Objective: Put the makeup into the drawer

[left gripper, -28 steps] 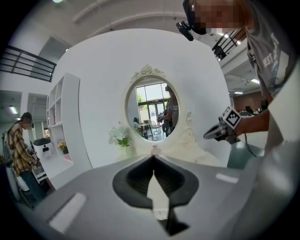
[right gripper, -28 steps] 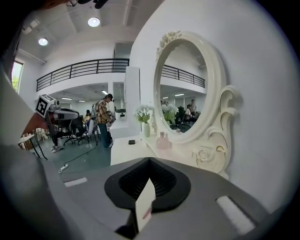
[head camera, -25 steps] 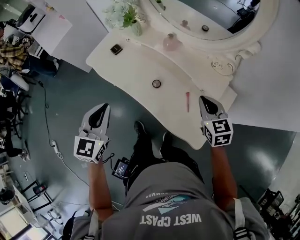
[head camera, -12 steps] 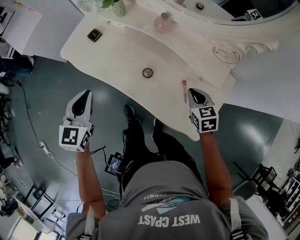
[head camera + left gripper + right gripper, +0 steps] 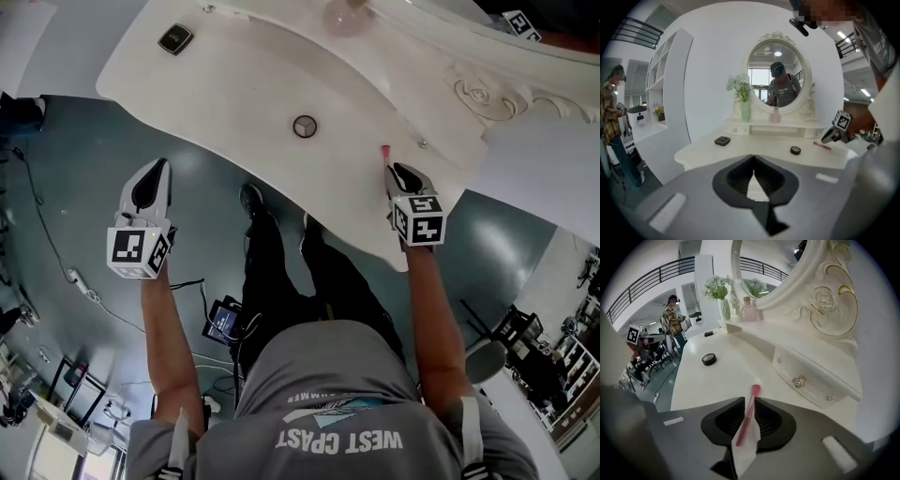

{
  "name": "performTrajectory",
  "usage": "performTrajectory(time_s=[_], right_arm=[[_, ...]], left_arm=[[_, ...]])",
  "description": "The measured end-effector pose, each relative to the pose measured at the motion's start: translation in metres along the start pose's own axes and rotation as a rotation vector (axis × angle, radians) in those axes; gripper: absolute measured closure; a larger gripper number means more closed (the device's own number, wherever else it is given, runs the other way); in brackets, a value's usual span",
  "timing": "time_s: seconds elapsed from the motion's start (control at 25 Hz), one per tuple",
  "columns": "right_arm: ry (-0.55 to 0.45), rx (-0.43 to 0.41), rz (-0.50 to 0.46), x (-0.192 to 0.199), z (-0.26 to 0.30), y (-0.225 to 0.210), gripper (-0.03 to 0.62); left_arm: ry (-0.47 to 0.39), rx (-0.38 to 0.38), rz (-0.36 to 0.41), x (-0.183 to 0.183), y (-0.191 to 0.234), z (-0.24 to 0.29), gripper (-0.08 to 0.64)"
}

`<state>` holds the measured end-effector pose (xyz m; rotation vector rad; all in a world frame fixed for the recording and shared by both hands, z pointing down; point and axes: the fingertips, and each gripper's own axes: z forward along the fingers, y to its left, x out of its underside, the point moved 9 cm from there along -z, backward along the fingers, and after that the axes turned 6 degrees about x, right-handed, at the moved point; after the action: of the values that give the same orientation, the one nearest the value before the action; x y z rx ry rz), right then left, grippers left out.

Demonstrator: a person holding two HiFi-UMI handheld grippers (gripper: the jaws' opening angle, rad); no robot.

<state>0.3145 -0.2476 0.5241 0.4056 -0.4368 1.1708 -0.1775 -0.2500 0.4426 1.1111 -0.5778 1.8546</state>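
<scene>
A thin pink makeup stick (image 5: 384, 150) (image 5: 751, 401) lies on the white dressing table (image 5: 234, 84), close to a small closed drawer (image 5: 806, 378) with a metal knob. My right gripper (image 5: 397, 172) (image 5: 749, 399) hangs right over the stick, pointing steeply down, jaws a narrow gap apart. The stick shows through that gap, and I see no pad pressing on it. My left gripper (image 5: 155, 167) (image 5: 753, 157) is shut and empty, in the air left of the table's front edge.
A round black compact (image 5: 304, 126) (image 5: 709, 359) sits mid-table and a square black compact (image 5: 175, 38) (image 5: 722, 140) at the far left. A pink bottle (image 5: 746, 309) and a flower vase (image 5: 744, 110) stand on the shelf under the oval mirror (image 5: 777, 75). A bystander stands at left.
Both grippers have come down. The right one has dropped from the table's front edge onto the pink stick. The left has sunk beside the table, still shut.
</scene>
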Motion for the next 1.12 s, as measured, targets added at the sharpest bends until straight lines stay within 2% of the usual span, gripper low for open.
performTrajectory(time_s=[0.32,0.48,0.6,0.72,0.84,1.12], right_arm=[[0.088,0.037,0.000,0.003,0.015,0.012,0.508],[0.095,0.033,0.021,-0.007,0.032,0.035,0.508],[0.102,0.036,0.034,-0.008,0.037,0.035,0.546],[0.113,0.041,0.051,-0.006,0.030,0.029,0.548],[0.102,0.045,0.063,-0.010,0.024,0.028,0.548],[0.005,0.036,0.045,-0.043,0.003,0.044,0.548]], left_arm=[[0.047,-0.011,-0.084,0.061,0.042,0.013,0.558],[0.078,-0.024,-0.108,0.094,0.081,0.017,0.558],[0.100,-0.027,-0.119,0.113,0.092,0.030,0.537],[0.119,-0.017,-0.117,0.124,0.093,0.044,0.521],[0.140,-0.009,-0.123,0.133,0.094,0.057,0.494],[0.172,0.009,-0.132,0.154,0.107,0.085,0.437]])
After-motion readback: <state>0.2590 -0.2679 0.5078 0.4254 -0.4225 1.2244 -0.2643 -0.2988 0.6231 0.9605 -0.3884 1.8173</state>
